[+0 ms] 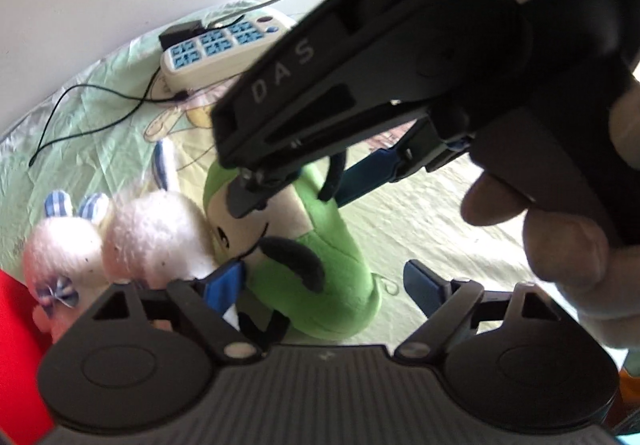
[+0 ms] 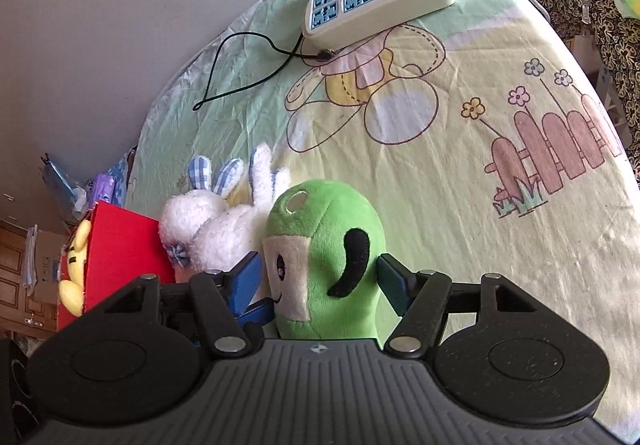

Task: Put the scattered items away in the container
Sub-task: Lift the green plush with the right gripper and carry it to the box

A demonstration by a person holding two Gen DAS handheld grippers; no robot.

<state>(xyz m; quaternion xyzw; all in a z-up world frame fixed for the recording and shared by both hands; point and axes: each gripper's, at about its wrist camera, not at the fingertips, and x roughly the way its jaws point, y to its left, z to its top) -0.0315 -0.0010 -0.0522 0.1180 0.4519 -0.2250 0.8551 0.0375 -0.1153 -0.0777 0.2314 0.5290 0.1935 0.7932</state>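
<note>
Green plush toy (image 1: 320, 245) fills the middle of the left wrist view, lying on the bedsheet (image 1: 420, 229) between the wide-apart fingers of the left gripper (image 1: 324, 281), which grip nothing. White bunny (image 1: 132, 241) sits at nine o'clock, beside the red container (image 1: 16, 345).

In the right wrist view, the right gripper (image 2: 320, 281) straddles the green toy, its blue pads close on each flank; contact I cannot tell. At nine o'clock the container holds a yellow toy (image 2: 76, 269). Two toys seem left outside.
</note>
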